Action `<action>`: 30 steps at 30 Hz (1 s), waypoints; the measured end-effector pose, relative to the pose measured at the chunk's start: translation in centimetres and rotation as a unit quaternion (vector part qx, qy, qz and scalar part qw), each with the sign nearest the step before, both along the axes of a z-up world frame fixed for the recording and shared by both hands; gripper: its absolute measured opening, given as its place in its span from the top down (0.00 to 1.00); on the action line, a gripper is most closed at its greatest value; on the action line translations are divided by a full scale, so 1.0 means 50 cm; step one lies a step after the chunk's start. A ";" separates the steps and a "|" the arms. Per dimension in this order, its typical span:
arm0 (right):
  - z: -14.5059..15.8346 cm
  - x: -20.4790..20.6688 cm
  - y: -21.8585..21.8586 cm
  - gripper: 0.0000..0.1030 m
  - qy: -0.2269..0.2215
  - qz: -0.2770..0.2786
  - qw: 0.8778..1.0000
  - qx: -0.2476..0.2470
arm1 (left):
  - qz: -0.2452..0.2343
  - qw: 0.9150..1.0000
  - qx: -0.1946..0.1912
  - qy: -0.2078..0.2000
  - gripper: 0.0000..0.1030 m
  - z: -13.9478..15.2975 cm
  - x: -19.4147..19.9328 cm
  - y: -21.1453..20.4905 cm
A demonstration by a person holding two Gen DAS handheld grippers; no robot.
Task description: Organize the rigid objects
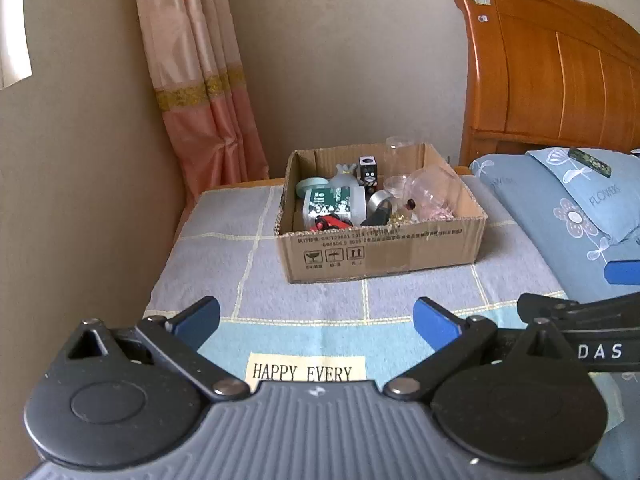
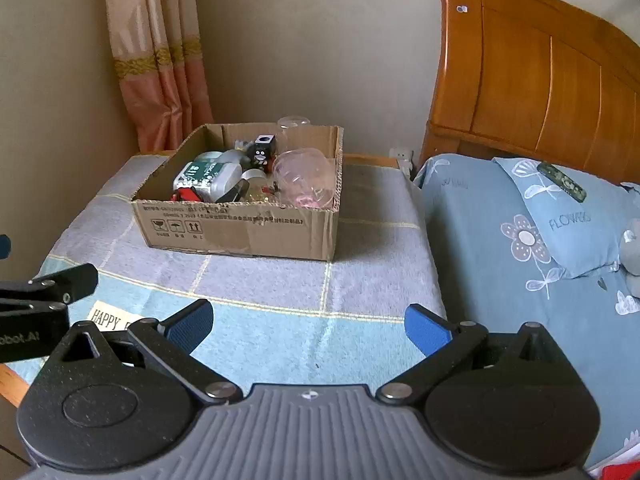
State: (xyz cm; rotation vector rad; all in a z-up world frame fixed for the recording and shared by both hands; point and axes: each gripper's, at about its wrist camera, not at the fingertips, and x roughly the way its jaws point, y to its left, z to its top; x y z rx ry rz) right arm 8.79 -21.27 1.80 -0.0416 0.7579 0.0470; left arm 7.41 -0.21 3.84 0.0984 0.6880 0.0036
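Left gripper [image 1: 316, 322] and right gripper [image 2: 309, 326] hover side by side, apparently level, jaws spread wide and empty.

Low table [image 1: 224, 240] under checked cloth [image 1: 400, 292]; open cardboard box [image 1: 380, 248] of oddments sits directly on cloth.

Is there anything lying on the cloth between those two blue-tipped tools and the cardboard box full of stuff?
Nothing visible. The left tool and right tool both sit open, short of the cardboard box, with only bare checked cloth between. The box's near wall must be cleared to reach the items inside.
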 end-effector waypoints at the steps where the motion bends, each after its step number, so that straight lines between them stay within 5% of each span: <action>1: 0.001 -0.001 0.001 0.00 -0.002 -0.001 1.000 -0.003 | -0.001 1.000 0.000 0.001 0.01 -0.001 0.000 0.001; 30: 0.012 -0.015 -0.003 0.00 -0.012 -0.005 1.000 -0.007 | -0.009 1.000 -0.020 0.008 0.01 0.002 -0.008 0.003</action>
